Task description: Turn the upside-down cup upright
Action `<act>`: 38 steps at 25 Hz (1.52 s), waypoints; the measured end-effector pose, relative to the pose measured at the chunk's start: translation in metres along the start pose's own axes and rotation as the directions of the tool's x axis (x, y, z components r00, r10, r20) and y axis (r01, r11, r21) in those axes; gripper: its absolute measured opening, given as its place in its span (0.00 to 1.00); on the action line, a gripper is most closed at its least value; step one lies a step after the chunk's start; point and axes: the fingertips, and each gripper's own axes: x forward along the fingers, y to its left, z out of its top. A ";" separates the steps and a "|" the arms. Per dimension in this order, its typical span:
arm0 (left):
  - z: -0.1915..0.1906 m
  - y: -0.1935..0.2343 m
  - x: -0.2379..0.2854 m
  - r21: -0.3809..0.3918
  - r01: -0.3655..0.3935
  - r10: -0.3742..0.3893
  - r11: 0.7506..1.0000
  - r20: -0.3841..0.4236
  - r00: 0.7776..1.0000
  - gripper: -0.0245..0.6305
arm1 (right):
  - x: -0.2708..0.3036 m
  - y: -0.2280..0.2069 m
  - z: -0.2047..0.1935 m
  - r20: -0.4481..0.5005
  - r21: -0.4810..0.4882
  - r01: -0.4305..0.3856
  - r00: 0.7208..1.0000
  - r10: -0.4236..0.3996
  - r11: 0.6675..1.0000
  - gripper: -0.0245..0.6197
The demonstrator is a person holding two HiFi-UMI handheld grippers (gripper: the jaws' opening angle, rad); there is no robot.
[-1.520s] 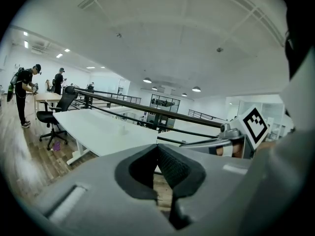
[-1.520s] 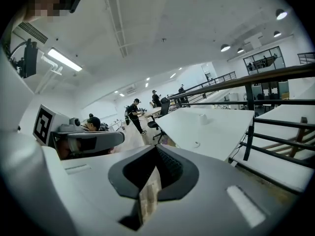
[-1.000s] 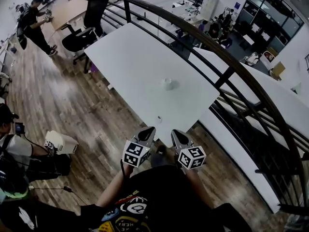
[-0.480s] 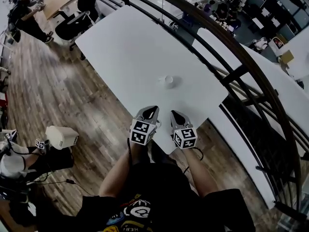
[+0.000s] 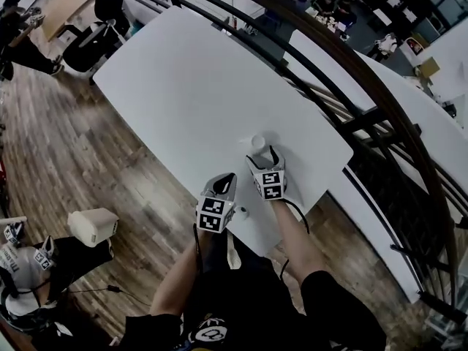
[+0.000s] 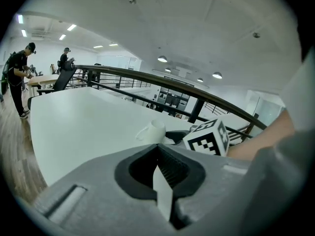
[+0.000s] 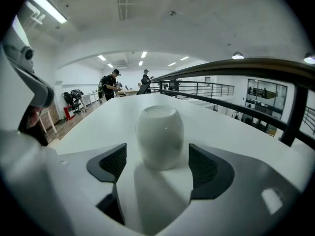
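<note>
In the head view, your right gripper (image 5: 272, 154) sits just beside the upside-down cup (image 5: 257, 142) on the table (image 5: 183, 86), and a shove from there could send the cup sliding. In the left gripper view, your left gripper (image 6: 160, 173) is clenched on nothing. In the right gripper view, the jaws are opening around the cup without touching it; its handle is hidden, so an off-centre squeeze could tip it.

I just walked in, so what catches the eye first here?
A white cup stands upside down near the white table's near corner. The right gripper is opening its jaws right in front of it, not touching. The left gripper, shut and empty, hovers over the table's edge.
</note>
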 end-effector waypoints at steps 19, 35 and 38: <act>0.049 0.007 0.025 0.137 0.097 -0.083 0.986 -0.103 0.991 0.20 | 0.000 0.027 0.041 -0.073 -0.237 -0.100 0.994 0.085 0.966 0.65; 0.057 -0.076 0.023 0.270 0.385 -0.248 0.882 -0.428 0.869 0.65 | -0.105 0.052 0.061 -0.165 -0.567 -0.099 0.986 0.005 0.818 0.65; 0.057 -0.080 0.016 0.294 0.394 -0.245 0.871 -0.434 0.867 0.65 | -0.111 0.055 0.060 -0.194 -0.643 -0.102 0.981 -0.032 0.759 0.65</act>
